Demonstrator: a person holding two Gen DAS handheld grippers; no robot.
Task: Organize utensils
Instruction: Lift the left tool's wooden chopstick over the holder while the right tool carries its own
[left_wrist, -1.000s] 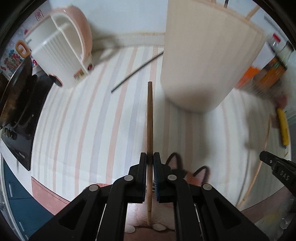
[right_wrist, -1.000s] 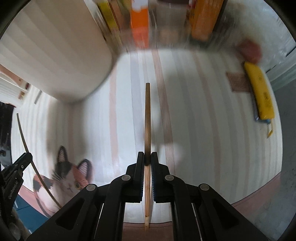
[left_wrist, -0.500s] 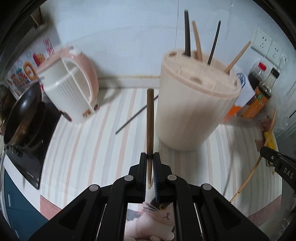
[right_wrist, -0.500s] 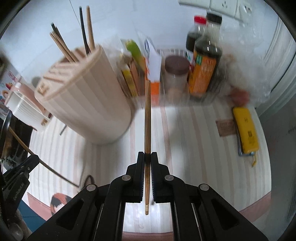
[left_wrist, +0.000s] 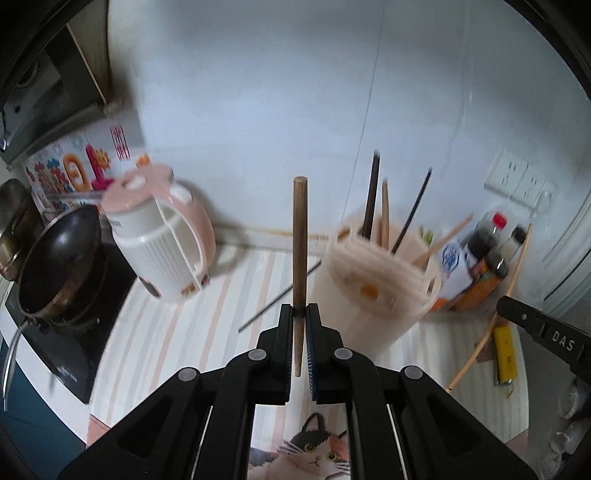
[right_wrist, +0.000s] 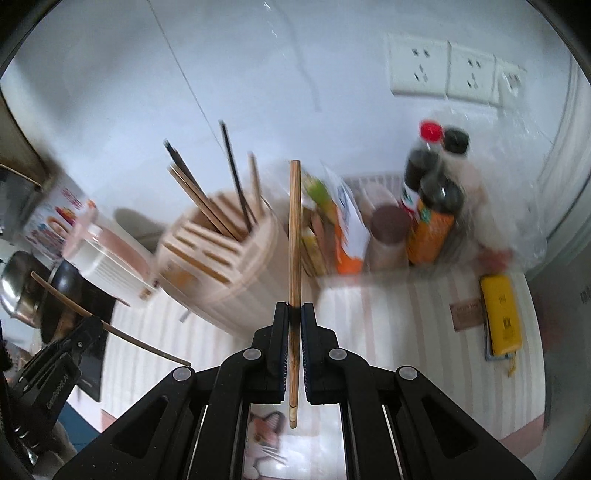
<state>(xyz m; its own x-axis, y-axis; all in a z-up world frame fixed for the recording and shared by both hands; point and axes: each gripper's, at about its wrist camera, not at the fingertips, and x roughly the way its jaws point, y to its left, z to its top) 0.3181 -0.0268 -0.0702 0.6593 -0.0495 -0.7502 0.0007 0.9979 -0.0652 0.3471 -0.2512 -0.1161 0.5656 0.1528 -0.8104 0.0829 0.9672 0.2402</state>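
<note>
My left gripper (left_wrist: 299, 314) is shut on a brown wooden chopstick (left_wrist: 299, 236) that points up and away, above the striped counter. My right gripper (right_wrist: 294, 312) is shut on a lighter wooden chopstick (right_wrist: 294, 229), held the same way. A cream slotted utensil holder (left_wrist: 380, 280) stands ahead and right of the left gripper, with several chopsticks in it. In the right wrist view the holder (right_wrist: 218, 254) is ahead and left. One dark chopstick (left_wrist: 280, 295) lies on the counter beside the holder.
A pink and white cooker (left_wrist: 162, 240) and a dark wok (left_wrist: 59, 258) on a stove stand at the left. Sauce bottles (right_wrist: 432, 206), packets and a jar stand at the back right. A yellow object (right_wrist: 502, 317) lies at the right. A cat mat (left_wrist: 314, 454) lies near.
Both grippers have risen and tilted up from low over the counter, each with its chopstick. The holder now appears from above and farther off.
</note>
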